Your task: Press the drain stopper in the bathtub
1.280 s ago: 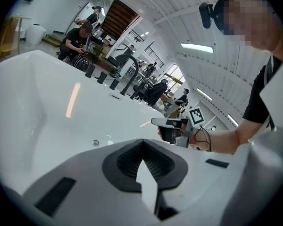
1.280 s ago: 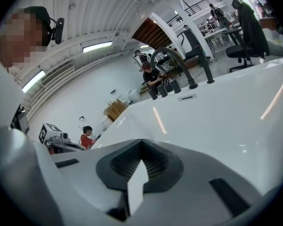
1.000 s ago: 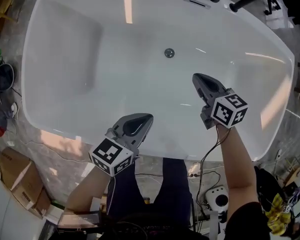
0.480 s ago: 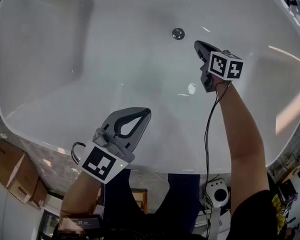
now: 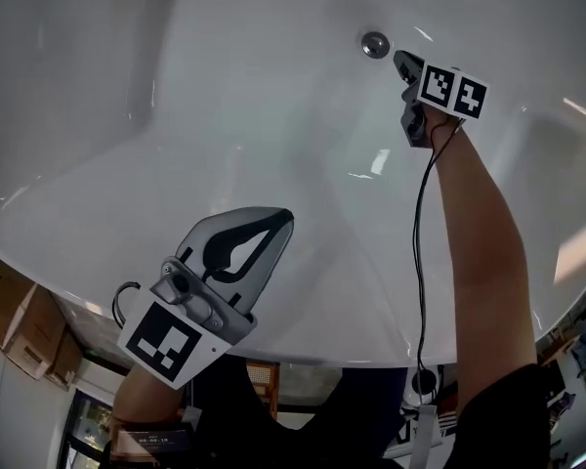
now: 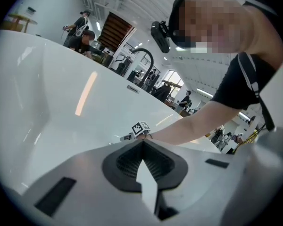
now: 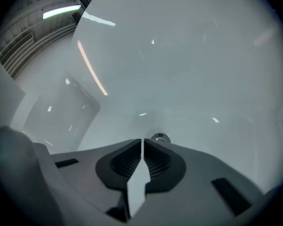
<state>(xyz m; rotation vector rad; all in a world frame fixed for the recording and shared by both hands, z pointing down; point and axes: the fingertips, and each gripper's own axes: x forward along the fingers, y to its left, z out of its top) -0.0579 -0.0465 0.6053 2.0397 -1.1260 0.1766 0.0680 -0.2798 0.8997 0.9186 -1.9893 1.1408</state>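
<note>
Sitting just beyond right hand-held gripper [image 5: 400,59], drain stopper [image 5: 375,44]

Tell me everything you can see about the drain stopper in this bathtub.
The drain stopper is a small round cap, shiny like chrome, set flat in the white bathtub floor. The right gripper, jaws shut, points at it from close beside. In the right gripper view, the jaw tips hide its near edge. Whether they touch is unclear.

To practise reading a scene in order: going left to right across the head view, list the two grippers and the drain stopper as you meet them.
left gripper → drain stopper → right gripper
</note>
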